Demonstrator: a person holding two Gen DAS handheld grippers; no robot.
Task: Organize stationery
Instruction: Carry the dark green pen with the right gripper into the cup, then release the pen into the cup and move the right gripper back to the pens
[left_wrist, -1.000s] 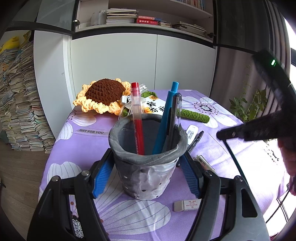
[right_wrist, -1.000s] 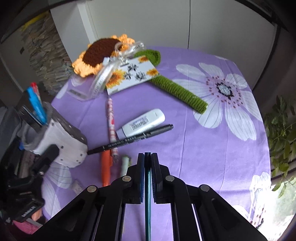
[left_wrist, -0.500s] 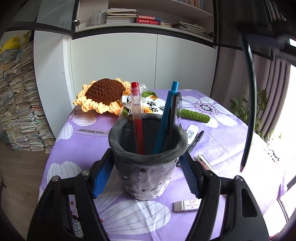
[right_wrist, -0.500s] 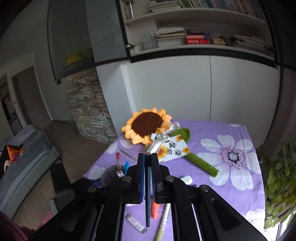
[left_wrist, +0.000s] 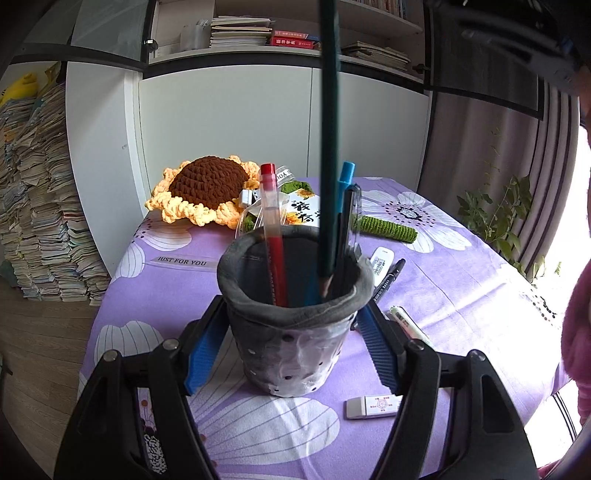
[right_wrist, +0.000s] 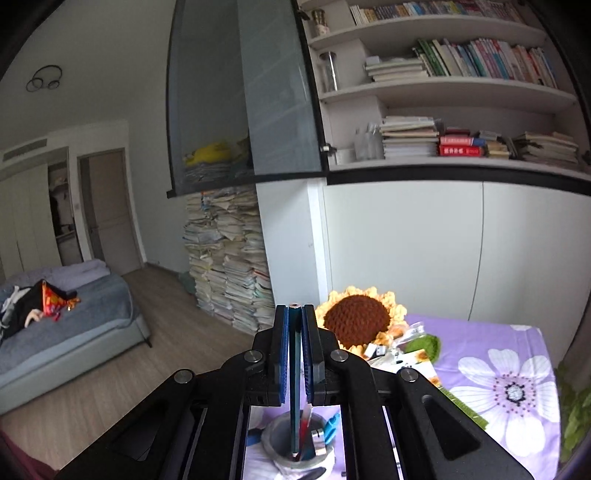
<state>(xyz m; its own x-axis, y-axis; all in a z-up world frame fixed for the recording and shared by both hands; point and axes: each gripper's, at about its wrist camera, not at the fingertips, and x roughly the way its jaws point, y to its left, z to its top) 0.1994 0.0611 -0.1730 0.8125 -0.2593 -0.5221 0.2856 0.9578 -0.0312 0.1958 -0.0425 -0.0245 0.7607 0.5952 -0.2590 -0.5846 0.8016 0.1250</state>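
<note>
A grey pen holder (left_wrist: 291, 354) stands on the purple flowered tablecloth, and my left gripper (left_wrist: 291, 314) is shut on it with its blue pads against both sides. Inside are a red pen (left_wrist: 273, 229), a blue pen (left_wrist: 345, 181) and a black pen. My right gripper (right_wrist: 295, 314) is shut on a dark green pencil (right_wrist: 295, 369). The pencil (left_wrist: 330, 147) hangs upright above the holder (right_wrist: 275, 439), its sharpened tip just inside the mouth among the pens.
On the cloth right of the holder lie a white eraser (left_wrist: 373, 406), a white correction tape (left_wrist: 380, 258), a black marker (left_wrist: 388, 280) and a white highlighter (left_wrist: 406, 321). A crochet sunflower (left_wrist: 207, 188) lies behind. A person's pink sleeve (left_wrist: 578, 332) is at the right edge.
The right gripper rose and tipped upward, swinging the pencil from slanted at the right to upright over the holder, tip now in its mouth. The left gripper and holder stayed put.
</note>
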